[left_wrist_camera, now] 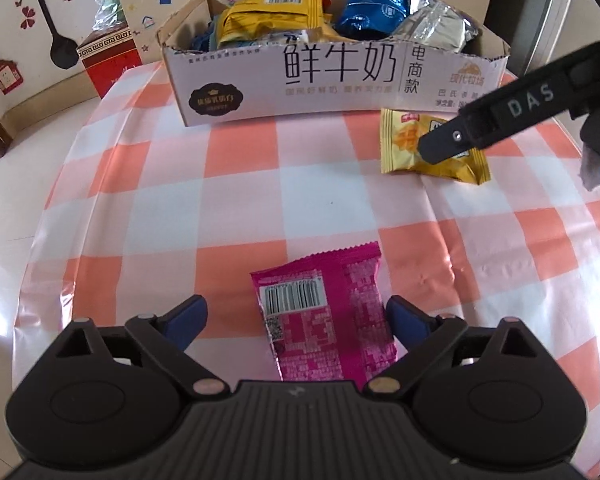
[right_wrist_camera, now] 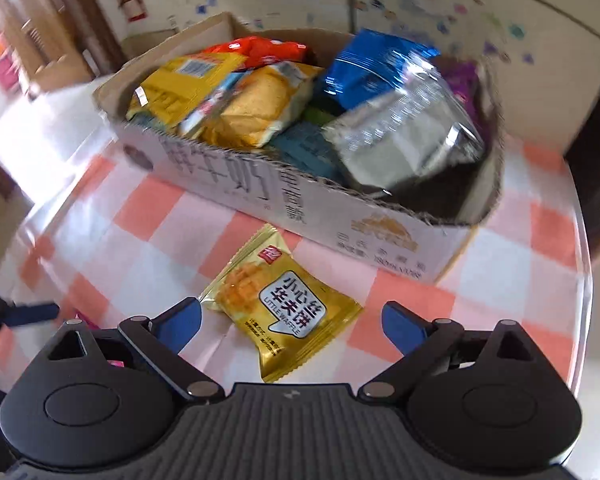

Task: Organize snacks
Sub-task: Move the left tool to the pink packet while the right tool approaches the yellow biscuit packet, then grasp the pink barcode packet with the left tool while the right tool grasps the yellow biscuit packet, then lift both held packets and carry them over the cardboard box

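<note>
Two grippers hang over a table covered in an orange-and-white checked cloth [left_wrist_camera: 300,184], both spread wide and gripping nothing. The left gripper [left_wrist_camera: 298,316] sits at the bottom of its own view with a pink snack packet [left_wrist_camera: 324,316] lying flat between its blue fingertips [left_wrist_camera: 190,314], barcode side up; the right fingertip looks just beside the packet's edge, though contact cannot be told. The right gripper [right_wrist_camera: 292,322] straddles a yellow waffle packet [right_wrist_camera: 284,312] in the lower middle of its view, with gaps on both sides. In the left view one of its fingers crosses above that yellow packet at the right edge. A cardboard box [left_wrist_camera: 332,80], heaped with snack bags, stands at the top of the frame, behind both packets.
</note>
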